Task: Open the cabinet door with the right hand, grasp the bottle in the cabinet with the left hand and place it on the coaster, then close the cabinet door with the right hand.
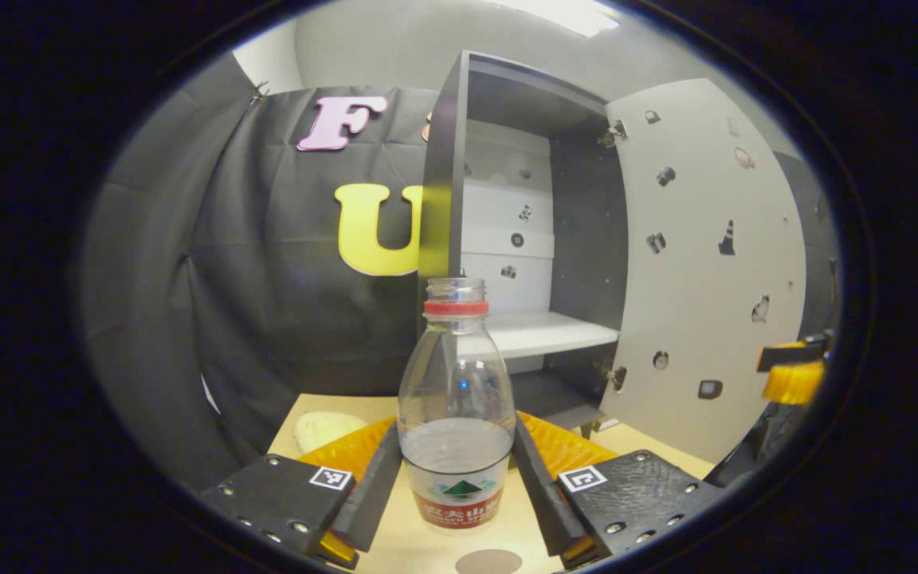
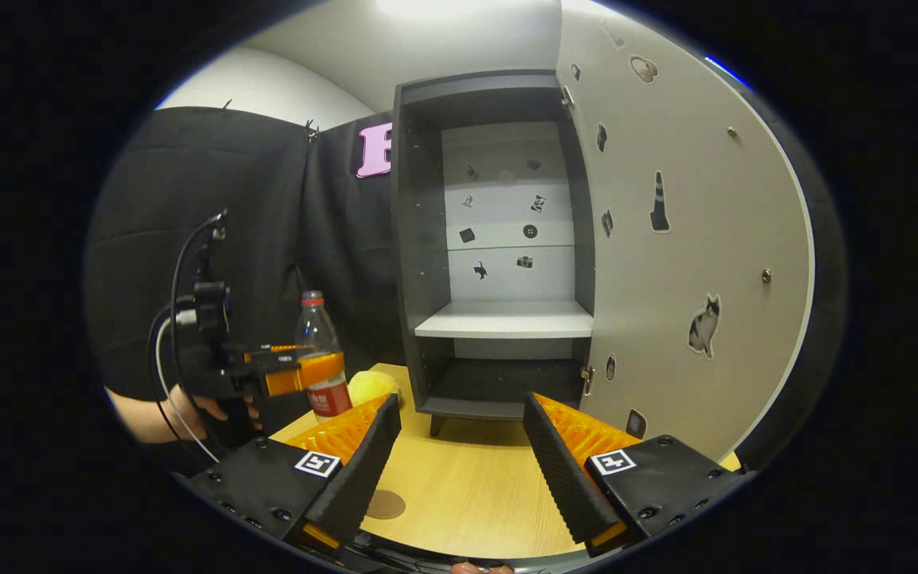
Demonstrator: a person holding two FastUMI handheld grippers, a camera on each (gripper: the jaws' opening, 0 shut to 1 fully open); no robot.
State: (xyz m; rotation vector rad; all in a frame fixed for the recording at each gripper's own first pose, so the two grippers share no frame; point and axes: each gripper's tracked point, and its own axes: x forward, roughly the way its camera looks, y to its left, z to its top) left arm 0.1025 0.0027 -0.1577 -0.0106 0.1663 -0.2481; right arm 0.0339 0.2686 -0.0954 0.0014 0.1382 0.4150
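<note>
The bottle [image 1: 456, 399] stands upright at the lower centre of my left gripper view, clamped between the two fingers of my left tool [image 1: 456, 478], which press on its lower body from both sides; it is partly filled with clear liquid and has a red ring at the neck. Just below it, at the bottom edge of that view, lies the round brown coaster [image 1: 488, 561] on the counter [image 1: 395, 550]; I cannot tell whether the bottle's base touches the counter. In the right gripper view the same bottle [image 2: 320, 355] appears at middle left, held out in front of the cabinet's left side, with my hand [image 2: 188, 410] gripping the left tool's handle. Behind the bottle, the cabinet [image 1: 507, 239] stands with its door [image 1: 698, 263] swung wide to the right of the frame. My right tool [image 2: 463, 446] is spread open, holding nothing, at the bottom of its own view, facing the cabinet's shelf [image 2: 507, 320]. A yellow object [image 2: 371, 387] sits on the counter just beside the cabinet's lower left corner.
</note>
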